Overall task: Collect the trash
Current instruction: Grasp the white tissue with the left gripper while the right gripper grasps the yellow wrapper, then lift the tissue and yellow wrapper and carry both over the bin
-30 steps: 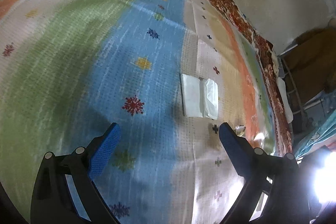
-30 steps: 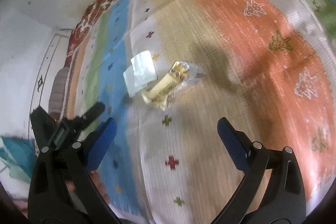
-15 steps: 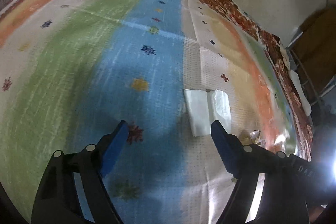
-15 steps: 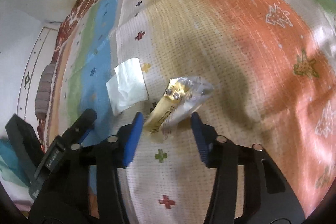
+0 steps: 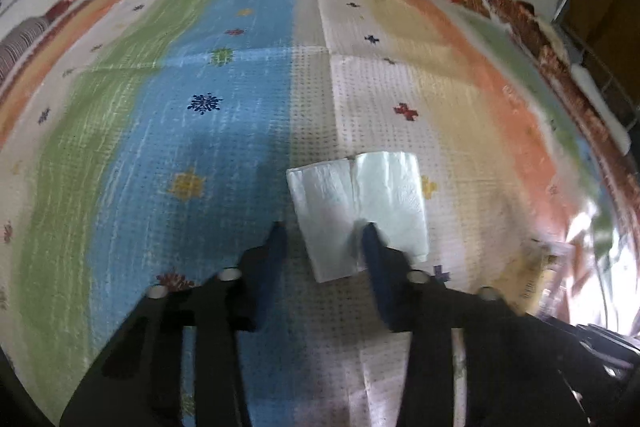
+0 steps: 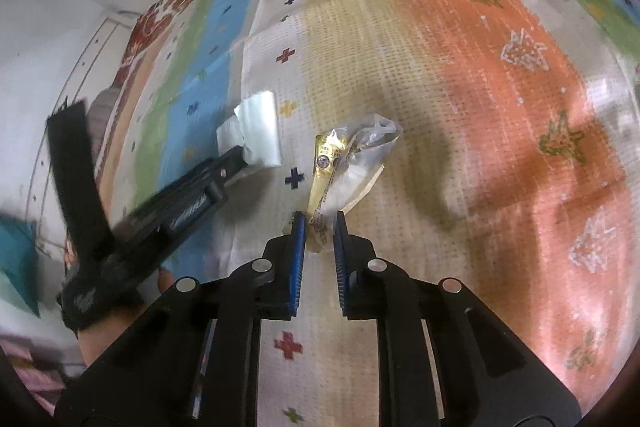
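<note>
Left gripper (image 5: 322,237) closing, its jaws straddling the near half of the flat napkin (image 5: 360,203) on the mat (image 5: 224,131); pads may just skate over it. At three o'clock, right gripper (image 6: 320,223) closing around the wrapper (image 6: 344,163) tail, which could slip free.

Both fisheye views are bending hard at the edges, with dark vignette in the corners. Glare is blowing out the left view's lower right; the left gripper (image 6: 236,163) is smearing with motion blur. Soft shadows are falling across the mat (image 6: 460,75).
</note>
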